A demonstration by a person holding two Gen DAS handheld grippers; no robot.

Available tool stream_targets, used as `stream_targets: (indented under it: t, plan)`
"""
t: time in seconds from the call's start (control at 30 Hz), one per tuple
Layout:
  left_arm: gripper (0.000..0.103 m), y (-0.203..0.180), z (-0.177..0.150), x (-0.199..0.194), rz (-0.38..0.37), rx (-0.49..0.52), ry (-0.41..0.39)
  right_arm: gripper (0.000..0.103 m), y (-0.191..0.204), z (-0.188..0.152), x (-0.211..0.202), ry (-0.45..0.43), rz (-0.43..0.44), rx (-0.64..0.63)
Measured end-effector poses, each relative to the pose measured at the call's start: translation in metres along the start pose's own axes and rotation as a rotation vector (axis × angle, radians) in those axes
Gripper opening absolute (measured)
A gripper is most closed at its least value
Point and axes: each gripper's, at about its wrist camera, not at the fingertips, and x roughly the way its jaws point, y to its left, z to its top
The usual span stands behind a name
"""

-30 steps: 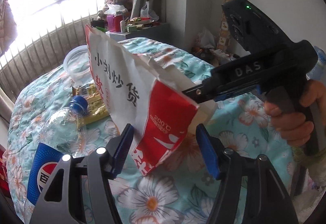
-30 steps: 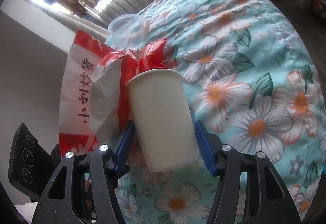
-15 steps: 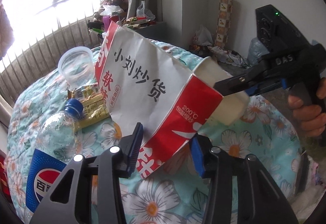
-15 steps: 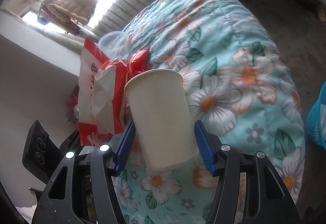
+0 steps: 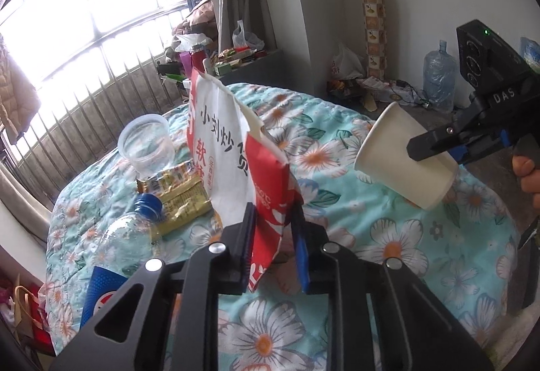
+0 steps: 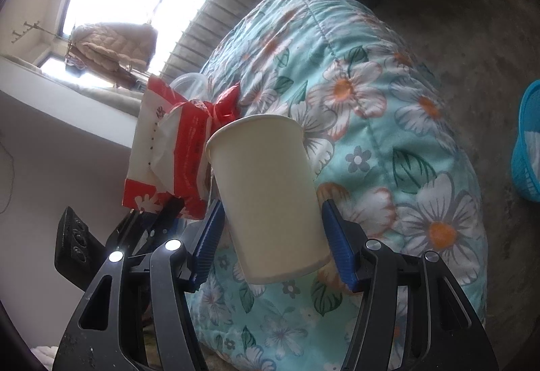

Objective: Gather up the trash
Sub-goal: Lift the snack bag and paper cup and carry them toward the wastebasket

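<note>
Left gripper pinches snack bag, right gripper cup

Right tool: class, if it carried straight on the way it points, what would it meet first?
Probably the floral quilt, which fills the view beyond the paper cup held by the right tool; depth is uncertain.

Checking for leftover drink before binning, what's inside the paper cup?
The paper cup is held sideways by the right gripper. Neither view looks into its mouth, so its contents cannot be seen. Nothing spills out.

"DAS" on right gripper; "小刘炒货" on bag
</note>
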Motion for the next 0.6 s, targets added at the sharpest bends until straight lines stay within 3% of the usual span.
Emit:
stream_targets:
  t: [0.4, 0.6]
  plan:
    - [0.019, 0.005, 0.013, -0.044, -0.018, -0.065, -0.064, 0.056, -0.014, -0.011, -0.032, -0.067, 0.062, 0.029]
    - [0.019, 0.004, 0.023, -0.066, 0.018, -0.065, -0.104, 0.056, -0.015, -0.014, -0.04, -0.088, 0.11, 0.034]
